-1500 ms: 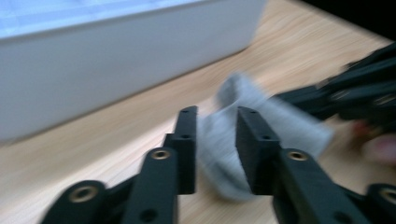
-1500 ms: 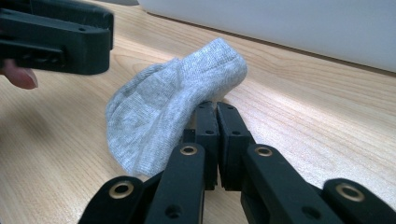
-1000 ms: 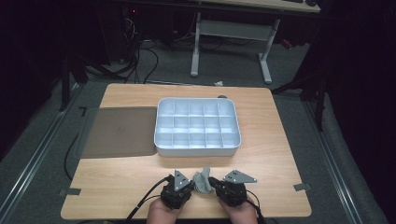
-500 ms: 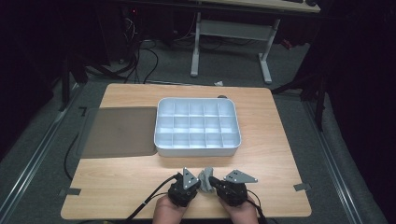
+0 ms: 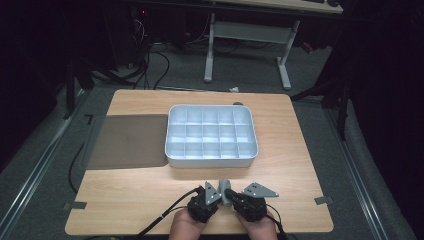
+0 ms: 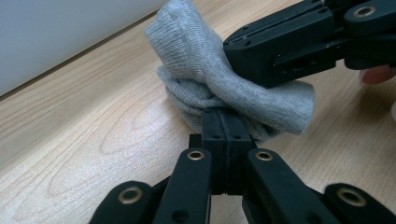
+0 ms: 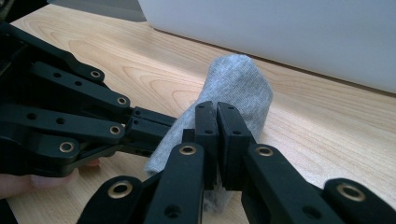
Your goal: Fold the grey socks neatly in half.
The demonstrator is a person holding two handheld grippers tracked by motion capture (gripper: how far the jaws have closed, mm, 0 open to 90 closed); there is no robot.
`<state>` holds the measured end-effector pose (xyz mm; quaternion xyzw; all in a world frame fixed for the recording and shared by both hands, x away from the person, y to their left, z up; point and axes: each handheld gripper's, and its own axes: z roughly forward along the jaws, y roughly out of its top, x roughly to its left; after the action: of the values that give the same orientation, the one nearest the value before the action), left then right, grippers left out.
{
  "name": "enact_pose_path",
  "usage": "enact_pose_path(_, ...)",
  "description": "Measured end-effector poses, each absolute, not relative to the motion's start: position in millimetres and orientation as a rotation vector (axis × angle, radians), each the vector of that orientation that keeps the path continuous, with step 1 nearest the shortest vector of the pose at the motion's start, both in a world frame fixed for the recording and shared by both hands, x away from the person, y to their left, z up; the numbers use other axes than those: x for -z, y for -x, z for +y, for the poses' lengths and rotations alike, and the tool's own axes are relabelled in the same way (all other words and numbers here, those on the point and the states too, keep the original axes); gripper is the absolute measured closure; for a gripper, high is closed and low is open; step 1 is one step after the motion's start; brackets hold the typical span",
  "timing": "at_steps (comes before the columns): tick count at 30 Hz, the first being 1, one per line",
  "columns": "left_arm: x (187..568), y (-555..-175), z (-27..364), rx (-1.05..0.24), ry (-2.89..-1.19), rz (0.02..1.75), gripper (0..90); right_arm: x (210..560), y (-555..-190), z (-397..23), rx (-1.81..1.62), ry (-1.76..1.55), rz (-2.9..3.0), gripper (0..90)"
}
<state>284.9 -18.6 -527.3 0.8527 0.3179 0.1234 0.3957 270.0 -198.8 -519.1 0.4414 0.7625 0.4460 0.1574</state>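
Note:
A small grey knitted cloth [image 5: 224,185] stands bunched up on the wooden table [image 5: 150,200] near its front edge, between my two grippers. My left gripper [image 6: 225,122] is shut, its jaws pinching the lower fold of the cloth [image 6: 196,60]. From the right, my right gripper [image 7: 217,116] is also shut on the cloth [image 7: 240,79], gripping its side. In the high view the left gripper [image 5: 218,195] and the right gripper [image 5: 232,196] meet tip to tip at the cloth. Both hands come in from the bottom edge.
A white tray [image 5: 210,160] divided into several compartments sits just beyond the grippers at the table's middle. A dark flat mat [image 5: 127,142] lies to its left. Cables trail from both grippers toward the front edge. Bare wood shows left and right of the hands.
My left gripper has moved right toward the right gripper and now sits closed against the cloth. The right gripper has stayed put with the cloth in it.

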Motion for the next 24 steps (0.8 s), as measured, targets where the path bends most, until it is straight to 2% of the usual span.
enact_pose_path(24,528.2,-279.1,-9.0,-0.285,-2.178,0.785,87.6,527.3,-270.4,-194.3,-1.248,-1.216,2.218,90.0)
